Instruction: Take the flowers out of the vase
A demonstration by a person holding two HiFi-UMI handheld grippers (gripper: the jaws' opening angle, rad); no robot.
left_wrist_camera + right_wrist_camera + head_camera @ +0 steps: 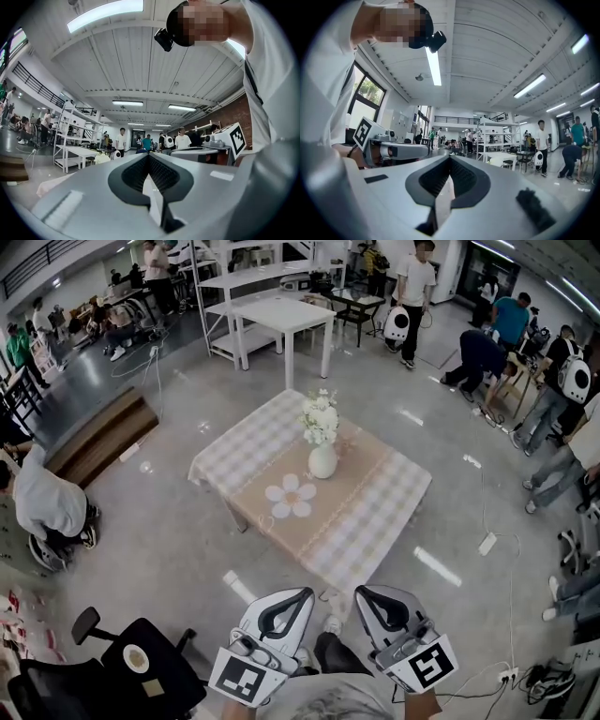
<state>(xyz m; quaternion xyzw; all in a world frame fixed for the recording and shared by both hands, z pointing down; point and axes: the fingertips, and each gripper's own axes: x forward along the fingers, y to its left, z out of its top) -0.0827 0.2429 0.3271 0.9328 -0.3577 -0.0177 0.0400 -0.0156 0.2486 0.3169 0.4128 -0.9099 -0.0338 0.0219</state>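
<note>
approach to the bench (377, 514). the white flowers (320, 417) stand upright in the pale vase (322, 463) near the bench's middle, well apart from both grippers. the left gripper (300, 596) and right gripper (363, 593) are each pressed together on nothing. we judge it best to spread one gripper on arrival, pinch the stems just above the vase's mouth, steady the vase with the other, and lift straight up lest it tip.

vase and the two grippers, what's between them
Head view: a white flower-shaped mat lies on the tablecloth before the vase, then bare cloth and floor toward the left gripper and right gripper.
</note>
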